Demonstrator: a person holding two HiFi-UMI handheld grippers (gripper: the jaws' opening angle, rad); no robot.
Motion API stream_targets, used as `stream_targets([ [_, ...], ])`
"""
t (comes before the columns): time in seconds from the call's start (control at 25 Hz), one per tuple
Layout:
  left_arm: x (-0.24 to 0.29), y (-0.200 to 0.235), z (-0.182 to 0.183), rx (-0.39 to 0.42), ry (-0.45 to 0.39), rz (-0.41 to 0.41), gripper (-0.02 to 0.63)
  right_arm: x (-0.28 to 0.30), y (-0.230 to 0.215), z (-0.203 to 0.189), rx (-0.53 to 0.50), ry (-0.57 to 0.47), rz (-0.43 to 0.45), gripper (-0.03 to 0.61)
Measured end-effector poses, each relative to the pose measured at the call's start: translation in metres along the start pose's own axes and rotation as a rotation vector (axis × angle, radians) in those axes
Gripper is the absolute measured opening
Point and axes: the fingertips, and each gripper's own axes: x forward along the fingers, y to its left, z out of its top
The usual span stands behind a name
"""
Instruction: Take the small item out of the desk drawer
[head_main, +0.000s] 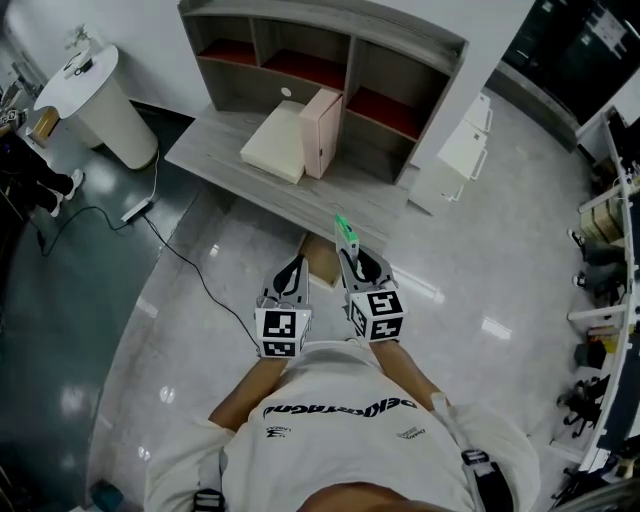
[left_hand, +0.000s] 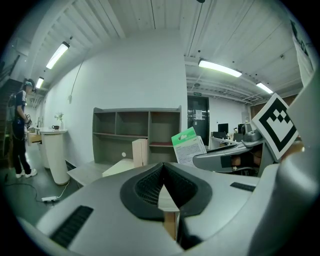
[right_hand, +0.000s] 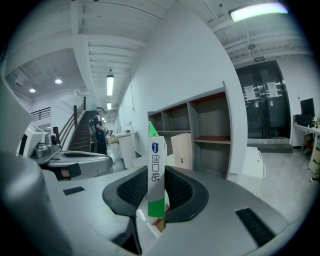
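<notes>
Since your right gripper (head_main: 350, 256) clamps the small box (head_main: 345, 232) by its flat faces, the box stands upright, clear of the drawer (head_main: 322, 262) (seemingly open, at 12 o'clock). Your left gripper (head_main: 292, 275) is closed and empty. The grey desk (head_main: 300, 190) lies ahead, and a black cable (head_main: 180, 255) crosses the glossy floor (head_main: 220, 300) at 10 o'clock.

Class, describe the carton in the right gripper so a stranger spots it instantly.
Start at the grey desk with its shelf unit; in front of it a person holds two grippers. The right gripper clamps a slim carton, white with green ends, unlike the cream box and pink box on the desk.
</notes>
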Motion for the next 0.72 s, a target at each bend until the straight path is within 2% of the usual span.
stream_targets([
  [0.24, 0.002, 0.001, 0.017, 0.0, -0.045, 0.009, 0.017, -0.005, -0.005, 0.013, -0.009, -0.042, -0.009, 0.121],
  [0.72, 0.008, -0.004, 0.029, 0.015, -0.076, -0.007, 0.017, -0.011, -0.01, 0.021, 0.0, -0.089, -0.006, 0.121],
])
